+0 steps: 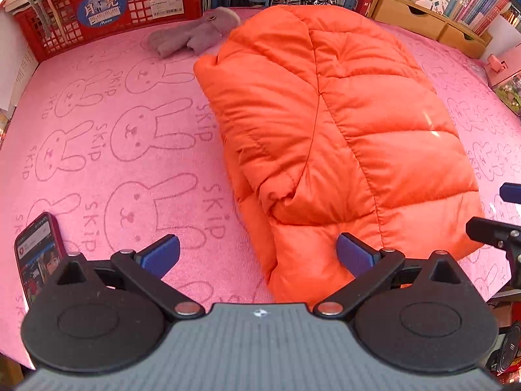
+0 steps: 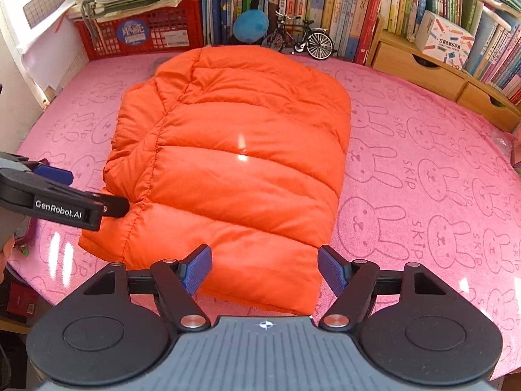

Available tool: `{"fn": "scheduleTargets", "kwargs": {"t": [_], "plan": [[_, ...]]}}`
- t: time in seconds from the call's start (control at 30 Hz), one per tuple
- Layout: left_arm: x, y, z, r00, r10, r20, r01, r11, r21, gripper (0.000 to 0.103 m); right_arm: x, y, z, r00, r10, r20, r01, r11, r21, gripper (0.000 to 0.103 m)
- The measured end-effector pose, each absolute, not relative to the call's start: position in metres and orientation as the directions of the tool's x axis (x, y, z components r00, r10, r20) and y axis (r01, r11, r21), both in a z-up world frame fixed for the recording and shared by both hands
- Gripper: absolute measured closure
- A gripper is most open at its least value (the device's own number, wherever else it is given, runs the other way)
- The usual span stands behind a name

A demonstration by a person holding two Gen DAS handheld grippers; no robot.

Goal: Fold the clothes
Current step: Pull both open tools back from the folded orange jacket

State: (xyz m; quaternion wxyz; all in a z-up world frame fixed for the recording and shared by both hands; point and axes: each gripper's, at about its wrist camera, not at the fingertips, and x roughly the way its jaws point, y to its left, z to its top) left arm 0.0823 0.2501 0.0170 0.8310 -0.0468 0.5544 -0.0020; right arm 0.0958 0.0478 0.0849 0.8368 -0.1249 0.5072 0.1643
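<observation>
Puffy orange quilted jacket lies folded compact on pink bunny-print mat; both claws, left gripper and right gripper, gape empty; folding looks nearly finished

Items obscured or cut off, both wrist views

We note the phone at 8 o'clock partly behind the left gripper's body; the right gripper cut off at 3 o'clock; the orange jacket hiding the grey mitten's place; book spines unreadable at 12.
</observation>
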Motion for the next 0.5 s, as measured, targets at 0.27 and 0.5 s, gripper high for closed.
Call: {"fn": "scheduleTargets", "kwargs": {"t": [0.27, 0.5], "plan": [[0.07, 0.248, 0.048, 0.388, -0.093, -0.917, -0.069, 0.989, -0.13, 0.0, 0.101, 0.027, 0.108, 0.455, 0.153, -0.877, -0.393, 0.918, -0.044, 0.023], [0.071, 0.238, 0.063, 0.39, -0.153, -0.908, -0.088, 0.975, -0.202, 0.0, 0.102, 0.012, 0.117, 0.43, 0.19, -0.882, -0.365, 0.931, 0.023, 0.018]]}}
